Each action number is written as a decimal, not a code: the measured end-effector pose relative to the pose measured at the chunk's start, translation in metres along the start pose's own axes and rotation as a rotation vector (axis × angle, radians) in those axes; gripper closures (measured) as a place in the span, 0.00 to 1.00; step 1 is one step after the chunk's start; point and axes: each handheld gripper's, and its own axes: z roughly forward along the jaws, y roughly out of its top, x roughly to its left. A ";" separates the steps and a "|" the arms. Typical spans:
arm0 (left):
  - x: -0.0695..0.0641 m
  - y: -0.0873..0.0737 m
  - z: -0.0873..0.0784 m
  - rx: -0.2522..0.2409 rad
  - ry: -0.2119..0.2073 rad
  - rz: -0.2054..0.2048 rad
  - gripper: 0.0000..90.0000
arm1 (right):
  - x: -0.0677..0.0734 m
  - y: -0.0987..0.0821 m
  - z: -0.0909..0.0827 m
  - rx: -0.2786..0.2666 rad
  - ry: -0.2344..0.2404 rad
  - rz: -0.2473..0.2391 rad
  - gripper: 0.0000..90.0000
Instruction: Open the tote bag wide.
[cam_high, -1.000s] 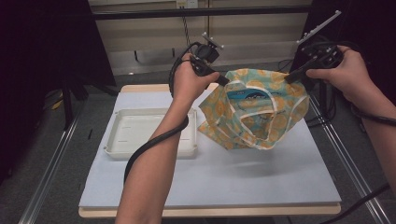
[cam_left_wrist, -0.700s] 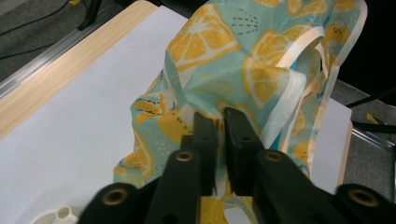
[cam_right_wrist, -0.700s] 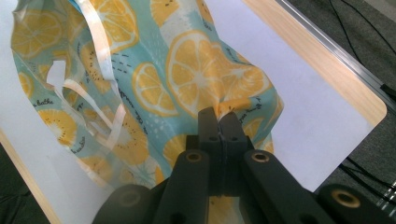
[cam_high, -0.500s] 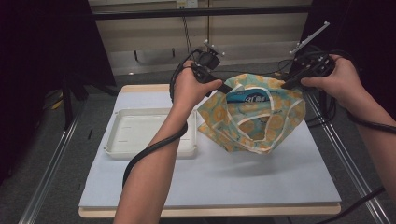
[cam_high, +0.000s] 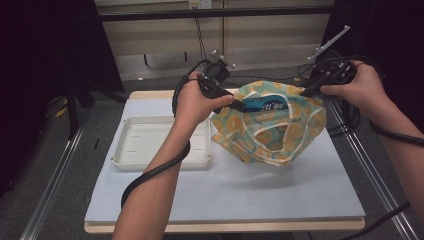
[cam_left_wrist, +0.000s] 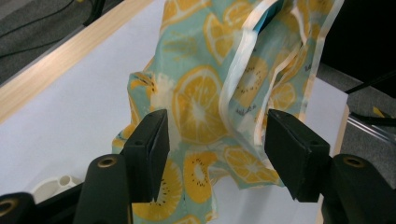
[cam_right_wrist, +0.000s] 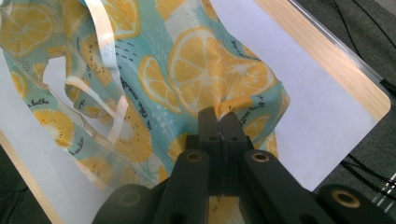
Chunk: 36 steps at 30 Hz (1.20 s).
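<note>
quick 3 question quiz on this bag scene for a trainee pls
1. True or false: the right gripper is clamped on the citrus-print fabric bag.
2. How do the left gripper's jaws stand? A) shut on the bag B) open, pads off the cloth C) shut on the tray
3. What lies on the white mat, on the left gripper's side of the bag?

Key
1. True: its jaws pinch a fold of the bag's edge.
2. B: the jaws have just been opening, and the cloth hangs beyond and between them, untouched by the pads.
3. A white rectangular tray, with nothing visible in it.
</note>
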 end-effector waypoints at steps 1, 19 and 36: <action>0.000 0.000 0.000 0.000 0.000 0.000 0.46 | 0.000 0.000 0.000 0.000 0.000 0.000 1.00; 0.002 0.008 -0.009 -0.004 -0.041 0.021 1.00 | -0.002 -0.002 0.000 -0.007 0.000 0.008 1.00; -0.011 0.059 0.012 -0.068 -0.047 0.051 1.00 | -0.002 0.000 0.001 0.001 0.000 0.004 1.00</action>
